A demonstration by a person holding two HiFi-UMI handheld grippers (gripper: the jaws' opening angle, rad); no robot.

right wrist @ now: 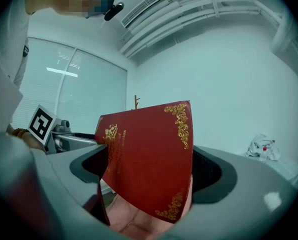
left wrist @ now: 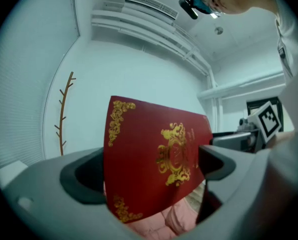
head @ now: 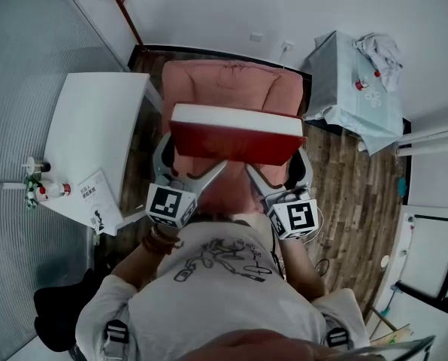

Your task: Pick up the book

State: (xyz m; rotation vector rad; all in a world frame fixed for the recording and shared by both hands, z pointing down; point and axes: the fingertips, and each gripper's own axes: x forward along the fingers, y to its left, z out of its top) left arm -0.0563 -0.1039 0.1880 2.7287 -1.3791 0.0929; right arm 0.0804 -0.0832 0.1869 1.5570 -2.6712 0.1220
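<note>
Book (head: pixel 235 143) is off any surface, held in the air over the pink armchair (head: pixel 231 81) and in front of the person's chest. Head view: red cover faces up toward the camera, and the white page edge runs along the far side.

Left tongs (head: pixel 194 168) are clamped on the book's near-left part. In the left gripper view the book (left wrist: pixel 154 159) stands between the two jaws of the tongs (left wrist: pixel 151 171), cover side on, with a gold emblem in the middle and gold corner ornaments. The book sits tilted in the grip.

Right tongs (head: pixel 280 173) are clamped on the near-right part. In the right gripper view the book (right wrist: pixel 149 159) fills the gap in the tongs (right wrist: pixel 151 171), with gold corner scrolls showing and pink upholstery visible below it.

Both marker cubes sit low, near the person's torso; left cube (head: pixel 170 204), right cube (head: pixel 295 218).

Surroundings: white bench (head: pixel 89 126) is left of the armchair, with a booklet (head: pixel 96 201) and small bottles (head: pixel 40 183) at its near end. A cloth-covered side table (head: pixel 359 89) stands to the right on the wood floor (head: pixel 352 186). A branch-style coat rack (head: pixel 122 6) stands by the far wall.
</note>
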